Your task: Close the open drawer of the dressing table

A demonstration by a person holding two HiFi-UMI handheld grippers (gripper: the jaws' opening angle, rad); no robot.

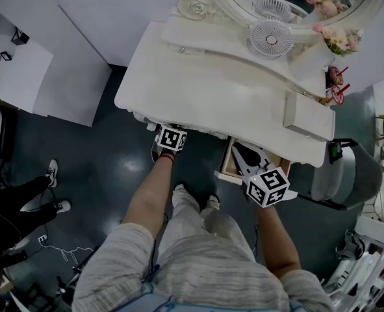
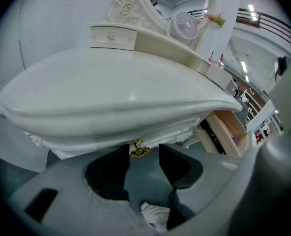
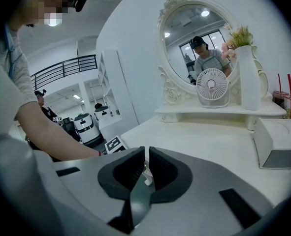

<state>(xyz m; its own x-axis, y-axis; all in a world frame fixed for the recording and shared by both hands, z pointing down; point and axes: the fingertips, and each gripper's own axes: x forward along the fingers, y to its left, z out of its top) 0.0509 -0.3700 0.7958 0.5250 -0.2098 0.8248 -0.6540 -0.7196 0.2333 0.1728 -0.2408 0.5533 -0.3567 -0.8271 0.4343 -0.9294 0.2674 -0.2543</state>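
The white dressing table (image 1: pixel 198 90) fills the top of the head view. Its open drawer (image 1: pixel 229 164) juts from the front at the right, wooden sides showing, and appears again in the left gripper view as the drawer (image 2: pixel 229 127). My left gripper (image 1: pixel 170 135) sits at the table's front edge, left of the drawer. In its own view the left gripper (image 2: pixel 145 154) is open, with a brass knob (image 2: pixel 139 149) at the jaw tips and the pads clear of it. My right gripper (image 1: pixel 264 184) hovers over the open drawer. In its own view the right gripper (image 3: pixel 146 154) is shut, with only a thin slit.
On the table stand a small fan (image 1: pixel 270 39), a vase of flowers (image 1: pixel 334 41), a white box (image 1: pixel 307 116) and a red cup with straws (image 1: pixel 336 77). A grey bin-like unit (image 1: pixel 347 174) stands right of the drawer. A seated person's shoes (image 1: pixel 52 171) are at the far left.
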